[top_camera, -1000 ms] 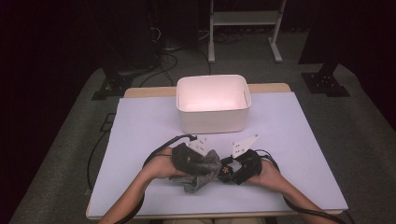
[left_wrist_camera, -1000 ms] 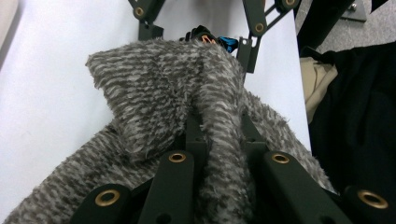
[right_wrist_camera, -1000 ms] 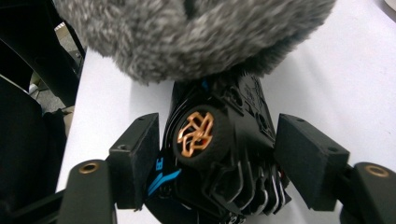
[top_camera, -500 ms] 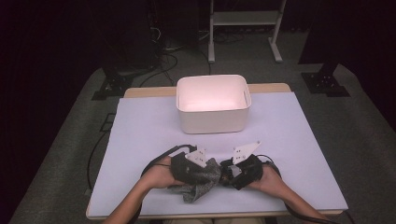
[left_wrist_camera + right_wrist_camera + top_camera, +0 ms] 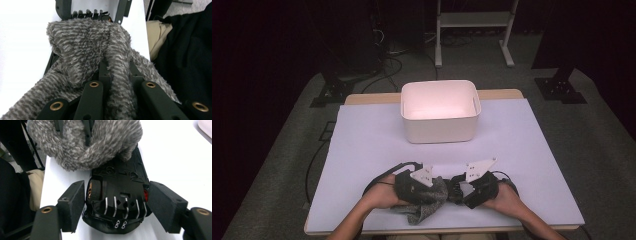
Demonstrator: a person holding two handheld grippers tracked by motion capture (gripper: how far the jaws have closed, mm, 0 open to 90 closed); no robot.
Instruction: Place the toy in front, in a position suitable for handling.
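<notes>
Your left tool (image 5: 439, 186) is clamped on a grey fuzzy cloth (image 5: 427, 200); in the left gripper view a fold of that cloth (image 5: 117, 75) rises between its two black jaws, which are drawn tight together on it. Your right tool (image 5: 455, 187) grips a black toy car (image 5: 118, 195), turned so its underside faces the camera, with one pad pressed against each flank. The cloth is draped over the car's far end and touches it. Both tools meet near the front edge of the tabletop (image 5: 362, 145), close to your body, with the cloth hanging partly down onto the white surface. A white bin (image 5: 439, 112) stands well apart toward the far side of the tabletop.
</notes>
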